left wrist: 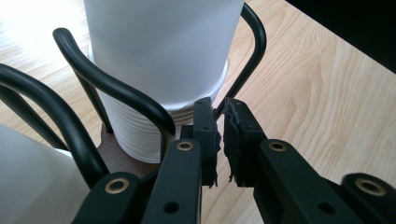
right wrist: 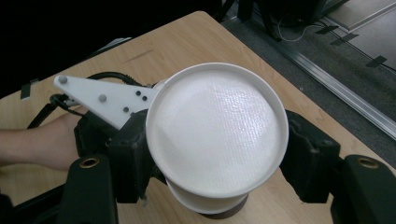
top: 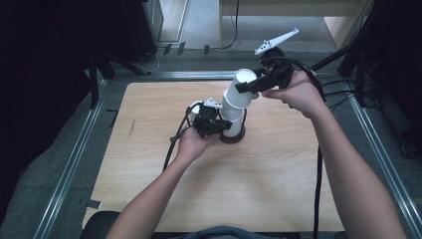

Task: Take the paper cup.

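1. Cup [top: 242,89] is the top one of the stack [top: 233,117], tilted, clamped across its sides by the right gripper [top: 247,88].
2. Stack sits upright in the wire holder [top: 233,135] directly below it, so I reckon the lift runs along that axis.
3. Left gripper [top: 219,127] is pinched nearly closed on a holder wire, bracing it.

Pale wood-grain tabletop [top: 278,169], framed by a grey metal rail [top: 69,164] along its edges. Grey floor [top: 199,20] beyond, crossed by a black cable [top: 234,30] and dotted with strips of dark tape [top: 171,49]. Light wooden furniture [top: 298,10] at the far side.
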